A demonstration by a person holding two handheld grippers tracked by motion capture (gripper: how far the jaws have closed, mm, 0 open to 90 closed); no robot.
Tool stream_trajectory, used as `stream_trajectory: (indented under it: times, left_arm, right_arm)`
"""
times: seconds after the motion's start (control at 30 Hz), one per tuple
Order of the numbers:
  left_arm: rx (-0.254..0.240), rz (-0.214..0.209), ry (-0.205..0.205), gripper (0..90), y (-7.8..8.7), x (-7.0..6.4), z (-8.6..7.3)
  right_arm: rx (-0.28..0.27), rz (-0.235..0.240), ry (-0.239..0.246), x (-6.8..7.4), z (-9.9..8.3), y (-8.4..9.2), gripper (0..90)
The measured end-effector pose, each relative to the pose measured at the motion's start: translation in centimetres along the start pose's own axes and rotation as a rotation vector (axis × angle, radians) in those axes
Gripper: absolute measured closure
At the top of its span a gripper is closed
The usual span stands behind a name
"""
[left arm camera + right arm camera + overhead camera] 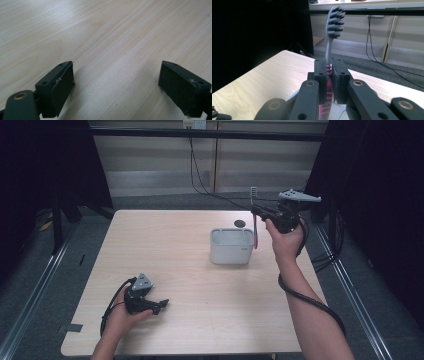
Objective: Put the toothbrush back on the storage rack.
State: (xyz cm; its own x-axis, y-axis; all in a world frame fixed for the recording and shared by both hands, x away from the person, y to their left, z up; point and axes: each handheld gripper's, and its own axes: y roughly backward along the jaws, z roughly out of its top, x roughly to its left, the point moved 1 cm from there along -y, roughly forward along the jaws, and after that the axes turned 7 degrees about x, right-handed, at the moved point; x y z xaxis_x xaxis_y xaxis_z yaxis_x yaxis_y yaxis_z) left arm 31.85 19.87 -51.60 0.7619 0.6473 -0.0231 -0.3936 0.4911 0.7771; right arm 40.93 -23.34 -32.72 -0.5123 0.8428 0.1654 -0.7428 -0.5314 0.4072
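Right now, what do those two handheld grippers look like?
Both are black. The left gripper and right gripper each carry a grey three-cornered plate on top and trail a black cable. Each has two flat, blocky jaws with small screw holes. The person's forearms are bare, no sleeves.

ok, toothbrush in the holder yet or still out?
Out. The right hand-held gripper holds the toothbrush upright, bristles up, beside the white holder; its lower end hangs outside the holder's right wall.

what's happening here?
A person works two handheld grippers at a table. The right gripper is shut on a toothbrush, held upright with bristles up, above and beside the white holder. The left gripper rests open low over the table's near side, holding nothing.
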Motion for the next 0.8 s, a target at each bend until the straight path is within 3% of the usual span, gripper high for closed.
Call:
stream_trajectory:
  times: [0.4, 0.8]
  left_arm:
    - [0.000, 0.000, 0.001, 12.8, 0.0, 0.0, 0.0]
    - [-0.007, -0.002, 0.009, 12.7, 0.0, -0.1, 0.0]
  right_arm:
    - [-0.018, -0.020, -0.007, -0.7, 0.1, -0.5, 83.9]
    - [-0.023, -0.032, -0.016, -1.2, -0.3, -2.1, 83.8]
